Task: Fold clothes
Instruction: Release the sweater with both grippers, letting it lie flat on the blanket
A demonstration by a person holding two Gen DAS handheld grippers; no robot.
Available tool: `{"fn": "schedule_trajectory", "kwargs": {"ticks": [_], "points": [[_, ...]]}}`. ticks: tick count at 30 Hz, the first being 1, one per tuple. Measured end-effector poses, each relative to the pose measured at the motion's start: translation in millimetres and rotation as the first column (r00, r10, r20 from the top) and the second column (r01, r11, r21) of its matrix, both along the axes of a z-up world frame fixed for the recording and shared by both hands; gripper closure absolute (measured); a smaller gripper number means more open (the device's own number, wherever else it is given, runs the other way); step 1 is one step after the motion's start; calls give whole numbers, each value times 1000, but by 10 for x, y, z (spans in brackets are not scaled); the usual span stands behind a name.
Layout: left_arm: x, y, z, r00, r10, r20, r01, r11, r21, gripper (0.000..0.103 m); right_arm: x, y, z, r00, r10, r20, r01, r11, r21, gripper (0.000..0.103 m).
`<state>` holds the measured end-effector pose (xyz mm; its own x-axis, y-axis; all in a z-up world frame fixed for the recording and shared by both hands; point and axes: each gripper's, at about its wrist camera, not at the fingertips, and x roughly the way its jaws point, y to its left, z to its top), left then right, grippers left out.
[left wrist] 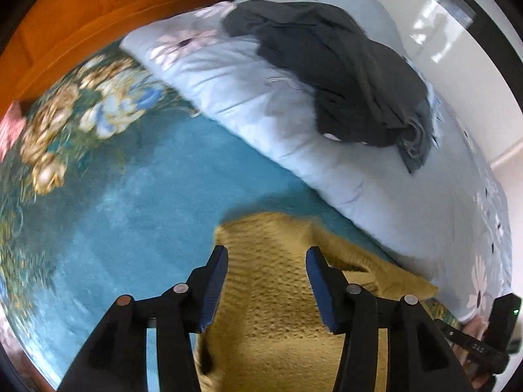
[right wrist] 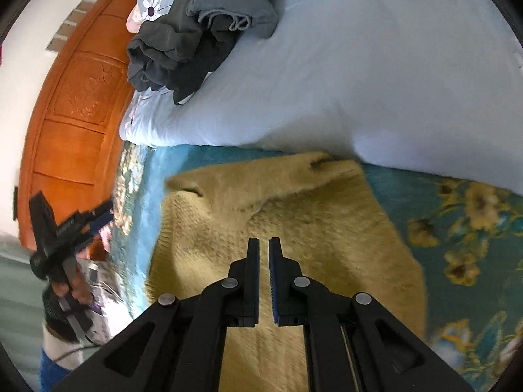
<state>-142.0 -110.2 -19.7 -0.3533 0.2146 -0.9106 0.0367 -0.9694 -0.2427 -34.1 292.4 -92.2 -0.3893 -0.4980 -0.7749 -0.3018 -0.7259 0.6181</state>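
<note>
The right gripper [right wrist: 264, 245] points down over a fuzzy yellow garment [right wrist: 294, 215], its two fingers nearly together with nothing between them. The garment lies on a blue flowered bedspread [right wrist: 457, 228]. Behind it sits a pale blue quilt [right wrist: 359, 81] with a heap of dark clothes [right wrist: 183, 49]. The left gripper [right wrist: 98, 219] shows at the left edge, blurred.

A: Any writing you can read here?

B: Hardly. The right tongs [left wrist: 483, 348], seen at the left camera's near right edge, carry small pale marks, too blurred to read.

A: And in the right camera's view?

B: The left tongs [right wrist: 103, 217] bear a pale strip of characters, equally blurred. Nothing legible.
</note>
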Motion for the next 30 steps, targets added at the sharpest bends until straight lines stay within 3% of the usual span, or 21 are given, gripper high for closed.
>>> {"fn": "schedule_trajectory", "kwargs": {"ticks": [2,5,7,12,14,15,17,20,23,30], "points": [[89,-142,-46,999,37,17,-38,999,35,48,-64,-30,-42,1000,-14,-4,14,1000,-14,93],[359,-308,-105,996,82,18,-83,994,73,47,-171,-43,-129,998,-59,-11,59,998,-26,72],[553,-399,-149,993,117,16,-117,990,82,46,-255,-42,-168,996,-88,-9,88,996,-30,70],[852,-487,-285,988,145,45,-148,986,77,46,-557,-23,-184,994,-109,-7,110,992,60,68],[920,-506,-316,988,147,53,-150,986,78,46,-624,33,-109,991,-133,-8,132,982,138,68],[948,-533,-318,987,153,55,-157,984,79,46,-610,46,-59,991,-134,-19,135,983,124,68],[999,-589,-311,984,167,57,-171,981,91,46,-535,39,58,992,-114,-54,118,990,74,67],[1077,-668,-296,981,185,61,-191,975,111,45,-285,-2,203,995,-49,-90,58,993,105,61],[1170,-679,-311,981,181,70,-188,976,111,45,53,29,182,997,-37,-73,47,989,142,61],[1469,-697,-312,980,175,98,-184,978,94,45,943,277,-173,995,-97,36,89,981,171,61]]}}
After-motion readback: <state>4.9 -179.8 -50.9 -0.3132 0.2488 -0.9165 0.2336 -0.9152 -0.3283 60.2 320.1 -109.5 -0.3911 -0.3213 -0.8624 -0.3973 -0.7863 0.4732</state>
